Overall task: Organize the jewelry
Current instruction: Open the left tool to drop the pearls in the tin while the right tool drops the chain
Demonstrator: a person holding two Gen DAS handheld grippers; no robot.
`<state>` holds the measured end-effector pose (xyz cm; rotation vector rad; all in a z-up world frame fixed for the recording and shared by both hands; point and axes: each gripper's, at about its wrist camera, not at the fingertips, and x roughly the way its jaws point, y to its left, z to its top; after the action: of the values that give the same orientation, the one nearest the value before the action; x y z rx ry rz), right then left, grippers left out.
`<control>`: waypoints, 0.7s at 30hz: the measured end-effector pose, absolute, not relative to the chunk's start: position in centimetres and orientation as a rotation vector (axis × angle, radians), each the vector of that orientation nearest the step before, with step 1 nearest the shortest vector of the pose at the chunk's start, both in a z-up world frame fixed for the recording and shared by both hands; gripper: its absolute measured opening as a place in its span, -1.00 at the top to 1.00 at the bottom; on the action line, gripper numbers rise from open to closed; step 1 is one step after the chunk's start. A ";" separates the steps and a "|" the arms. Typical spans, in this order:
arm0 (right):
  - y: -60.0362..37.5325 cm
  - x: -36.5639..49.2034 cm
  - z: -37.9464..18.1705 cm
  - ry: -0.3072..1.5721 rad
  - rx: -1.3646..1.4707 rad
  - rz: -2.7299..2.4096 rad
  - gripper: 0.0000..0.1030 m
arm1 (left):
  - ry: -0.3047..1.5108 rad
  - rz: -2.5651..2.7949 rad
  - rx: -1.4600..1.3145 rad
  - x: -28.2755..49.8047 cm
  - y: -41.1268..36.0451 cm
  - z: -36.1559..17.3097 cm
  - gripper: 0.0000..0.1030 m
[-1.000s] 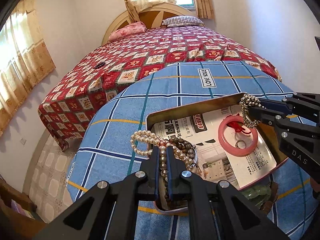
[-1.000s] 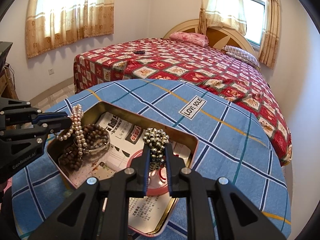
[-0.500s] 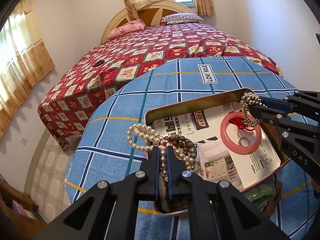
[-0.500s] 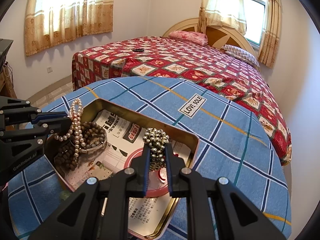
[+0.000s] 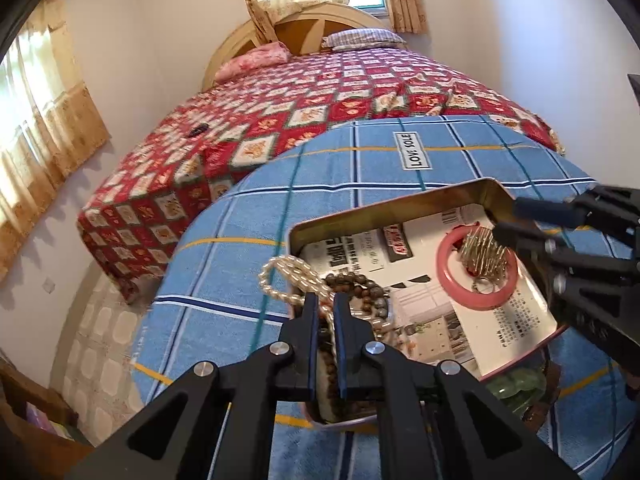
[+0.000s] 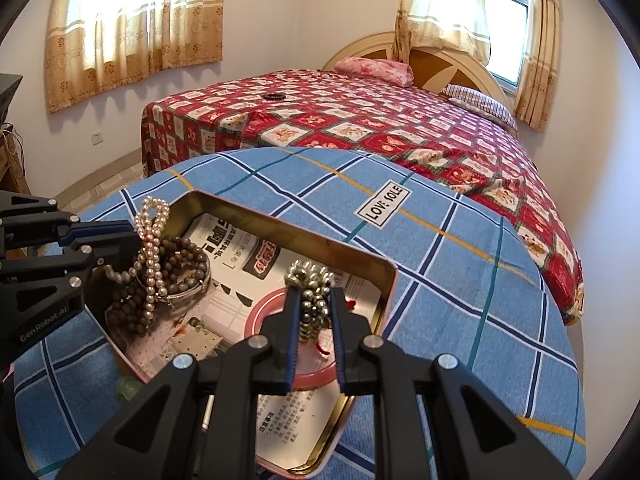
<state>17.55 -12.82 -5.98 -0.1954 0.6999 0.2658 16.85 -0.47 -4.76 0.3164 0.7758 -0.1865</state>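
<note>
A shallow gold tin tray [image 5: 400, 203] [image 6: 280, 220] lined with printed paper sits on the blue checked table. My left gripper [image 5: 326, 300] [image 6: 132, 248] is shut on a pearl necklace [image 5: 286, 274] [image 6: 151, 256], which hangs over brown wooden beads [image 5: 360, 286] [image 6: 182, 256] at the tray's left end. My right gripper [image 6: 314, 304] [image 5: 502, 224] stands slightly parted around a metal bead bracelet [image 6: 312, 292] [image 5: 482, 250], low over a pink bangle [image 5: 476, 270] [image 6: 272, 300] in the tray.
A green jade piece [image 5: 516, 390] [image 6: 128, 388] lies on the cloth beside the tray's near edge. A "LOVE SOLE" label [image 5: 414, 150] [image 6: 382, 202] is sewn on the tablecloth. A bed with a red quilt [image 5: 320, 92] stands behind the table.
My right gripper has lowered the metal bead bracelet onto the pink bangle and its jaws have parted a little. My left gripper has sunk lower with the pearls.
</note>
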 end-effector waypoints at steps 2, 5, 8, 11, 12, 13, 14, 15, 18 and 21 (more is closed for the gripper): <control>-13.0 17.0 -5.8 0.682 -0.195 0.251 -0.23 | 0.765 -0.139 0.325 16.3 -0.2 -4.6 -0.07; -13.4 15.8 -5.4 0.662 -0.190 0.227 -0.39 | 0.702 -0.097 0.330 14.2 0.3 -4.1 -0.50; -14.2 14.2 -5.7 0.674 -0.175 0.208 -0.39 | 0.711 -0.097 0.326 12.1 0.6 -4.6 -0.50; -14.8 12.7 -6.2 0.695 -0.169 0.184 -0.39 | 0.715 -0.086 0.326 9.8 0.7 -5.7 -0.50; -14.9 12.2 -6.4 0.700 -0.169 0.181 -0.40 | 0.727 -0.084 0.329 8.9 0.5 -6.3 -0.50; -15.1 11.4 -6.6 0.701 -0.172 0.174 -0.41 | 0.739 -0.096 0.337 8.4 0.3 -6.8 -0.50; -15.3 10.7 -6.7 0.692 -0.169 0.169 -0.45 | 0.746 -0.107 0.346 7.9 0.0 -7.2 -0.50; -15.4 10.3 -6.7 0.693 -0.169 0.168 -0.55 | 0.753 -0.112 0.361 7.6 -0.4 -7.8 -0.50; -15.9 9.1 -6.7 0.674 -0.168 0.138 -0.56 | 0.769 -0.114 0.367 7.6 -1.3 -8.5 -0.50; -15.9 9.0 -6.6 0.671 -0.174 0.137 -0.59 | 0.761 -0.115 0.362 7.8 -1.9 -8.4 -0.50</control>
<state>9.03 -15.89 -6.58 -0.1740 0.6713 0.1367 7.83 -1.93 -8.39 0.3621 0.7610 -0.1152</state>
